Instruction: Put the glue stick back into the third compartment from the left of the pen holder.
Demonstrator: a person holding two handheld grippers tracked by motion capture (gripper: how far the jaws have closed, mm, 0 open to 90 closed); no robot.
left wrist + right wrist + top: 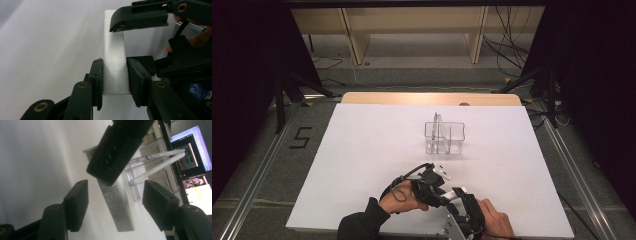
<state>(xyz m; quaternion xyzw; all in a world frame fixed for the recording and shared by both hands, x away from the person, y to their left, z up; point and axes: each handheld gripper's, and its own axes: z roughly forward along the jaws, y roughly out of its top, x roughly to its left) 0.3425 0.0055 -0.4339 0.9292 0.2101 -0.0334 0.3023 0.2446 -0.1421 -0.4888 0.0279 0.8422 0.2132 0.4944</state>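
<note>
- Clearance: white table sheet [362, 165] is bare to the left of the hands; both grippers are crowded near its front edge, well apart from the clear organiser [444, 137] at mid-table.
- White box [113, 62], long and flat: clamped between the pads of the left gripper [115, 80]; its long axis runs straight out beyond the jaws.
- Right gripper [115, 202]: jaws straddle the box's free end without touching it, released.
- Organiser contents: two pens [160, 161], leaning.
- Room: grey floor, wooden shelving behind, monitors [193, 165] to the side.
</note>
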